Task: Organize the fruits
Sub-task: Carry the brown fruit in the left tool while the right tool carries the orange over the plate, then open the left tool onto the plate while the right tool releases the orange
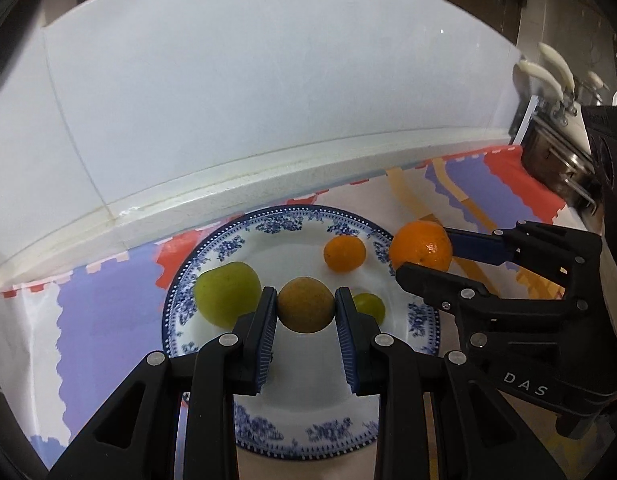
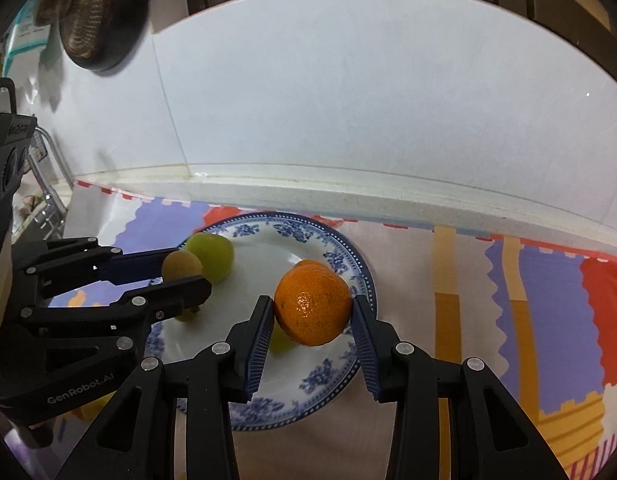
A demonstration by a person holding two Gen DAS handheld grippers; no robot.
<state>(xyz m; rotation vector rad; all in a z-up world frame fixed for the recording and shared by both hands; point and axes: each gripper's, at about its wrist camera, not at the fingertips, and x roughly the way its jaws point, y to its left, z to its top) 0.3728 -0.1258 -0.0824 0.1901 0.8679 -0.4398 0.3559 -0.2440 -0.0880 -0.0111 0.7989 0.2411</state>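
Here, "DAS" reads on the right gripper [image 1: 422,254], clamped on an orange [image 1: 421,249] at right of frame, "GenRobot.AI" on the left gripper [image 1: 306,312] gripping a brownish fruit [image 1: 305,305] above the blue-patterned plate [image 1: 268,216], green fruit [image 1: 226,298] beside.

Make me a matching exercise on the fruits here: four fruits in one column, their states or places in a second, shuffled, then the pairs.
Column one:
1. large orange
2. brownish round fruit
3. large green fruit
4. small orange

Column two:
A. lies free on the plate, toward its far side
B. clamped in the left gripper
C. lies on the plate beside the left gripper's fingers
D. clamped in the right gripper

Pairs: 1-D, 2-B, 3-C, 4-A
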